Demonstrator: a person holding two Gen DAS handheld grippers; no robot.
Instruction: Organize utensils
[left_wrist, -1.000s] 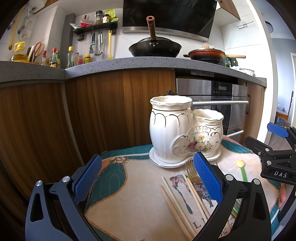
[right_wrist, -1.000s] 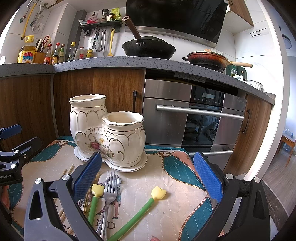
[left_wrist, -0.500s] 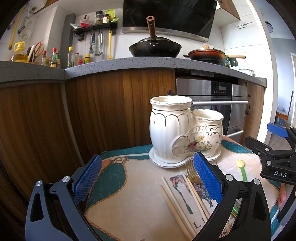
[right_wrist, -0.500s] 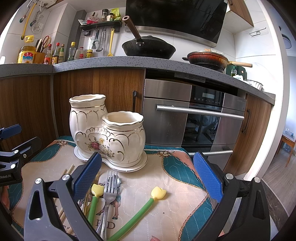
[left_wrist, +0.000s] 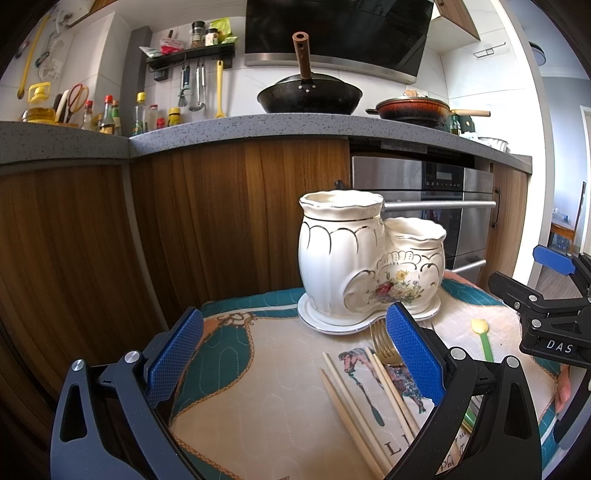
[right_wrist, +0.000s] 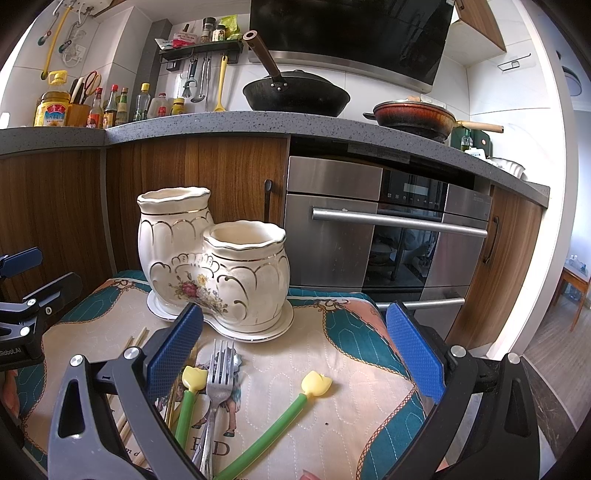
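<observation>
A white ceramic double-pot utensil holder (left_wrist: 369, 266) (right_wrist: 214, 266) stands on a saucer at the far side of a quilted mat (left_wrist: 258, 387) (right_wrist: 351, 369); both pots look empty. In front of it lie wooden chopsticks (left_wrist: 351, 402), a gold fork (left_wrist: 382, 341), a silver fork (right_wrist: 218, 384) and two green-handled utensils with yellow tulip ends (right_wrist: 280, 417) (right_wrist: 190, 395). My left gripper (left_wrist: 295, 358) is open and empty, low over the mat's left part. My right gripper (right_wrist: 295, 350) is open and empty above the forks and green utensils.
The mat covers a small low table in front of wooden kitchen cabinets (left_wrist: 184, 229) and a steel oven (right_wrist: 388, 229). The counter above carries a black wok (right_wrist: 295, 92), a red pan (right_wrist: 413, 114) and bottles (right_wrist: 110, 107). Floor shows at the right (right_wrist: 546, 362).
</observation>
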